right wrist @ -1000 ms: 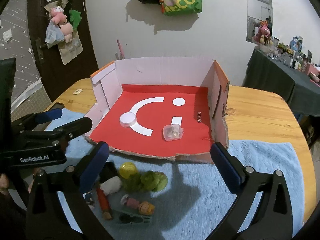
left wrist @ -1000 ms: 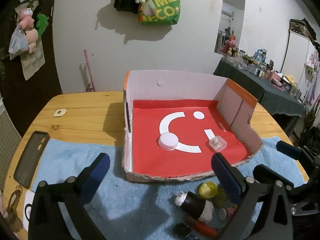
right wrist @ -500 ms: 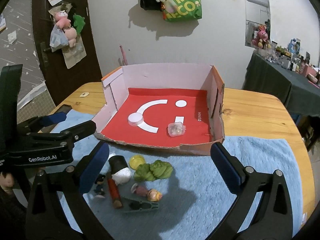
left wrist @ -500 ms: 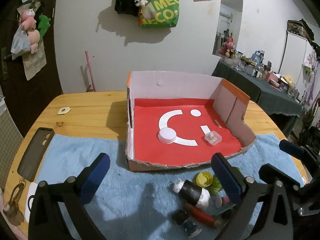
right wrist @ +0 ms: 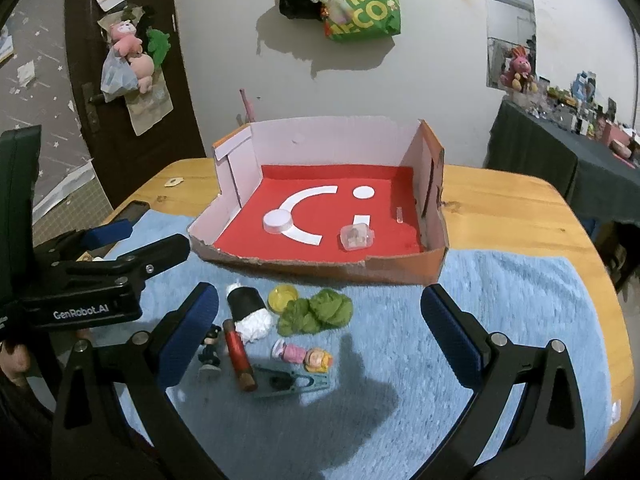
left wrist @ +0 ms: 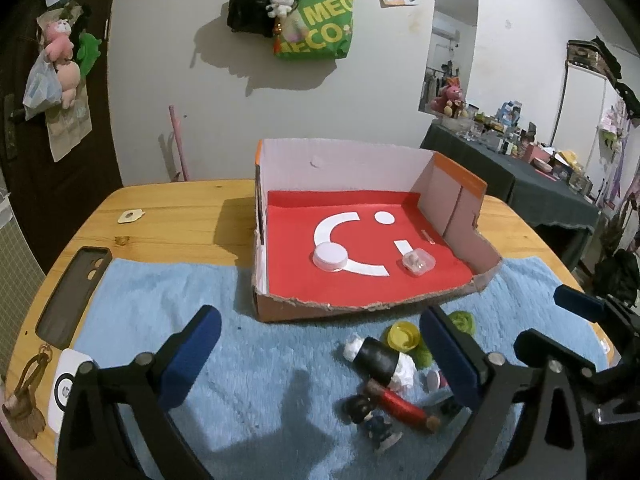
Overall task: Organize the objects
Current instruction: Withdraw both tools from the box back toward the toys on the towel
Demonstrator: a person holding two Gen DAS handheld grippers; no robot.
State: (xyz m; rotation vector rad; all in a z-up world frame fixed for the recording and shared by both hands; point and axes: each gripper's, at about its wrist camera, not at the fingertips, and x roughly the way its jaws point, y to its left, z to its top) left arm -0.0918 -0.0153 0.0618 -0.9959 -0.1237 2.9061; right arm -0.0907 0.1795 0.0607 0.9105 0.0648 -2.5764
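Round-cornered wooden bench (left wrist: 168, 208), near half covered by a pale blue fluffy towel (left wrist: 160, 300).

Open cardboard box with red floor and white smiley print (right wrist: 400, 270) sits at the far edge of the towel; its near wall is torn low. Inside: a white round lid (right wrist: 277, 221) on the left part of the floor and a small clear plastic case (right wrist: 357, 237) to its right, well apart.

Loose objects lie on the towel just in front of the box's near wall. Crumpled green cloth (right wrist: 316, 314). Black cylinder with white fluffy ends (right wrist: 246, 306) to its left. Red stick with brown ends (right wrist: 237, 354), nearer than the cylinder. Grey-green clip (right wrist: 290, 384) at the near edge of the group, touching the red stick. Small doll in pink with yellow hair (right wrist: 304, 356), lying flat, just beyond the clip. Small dark-haired figurine (right wrist: 210, 354), upright, left of the red stick. Yellow round cap (right wrist: 282, 296) touching the green cloth's left-far side.

Left tongs (left wrist: 320, 354): blue-padded fingers spread wide, nothing held, above the towel left of the group. Right tongs (right wrist: 320, 328): fingers spread wide, nothing held, hovering over the group.

Dark phone case (left wrist: 74, 290) lies on the bench's left edge.
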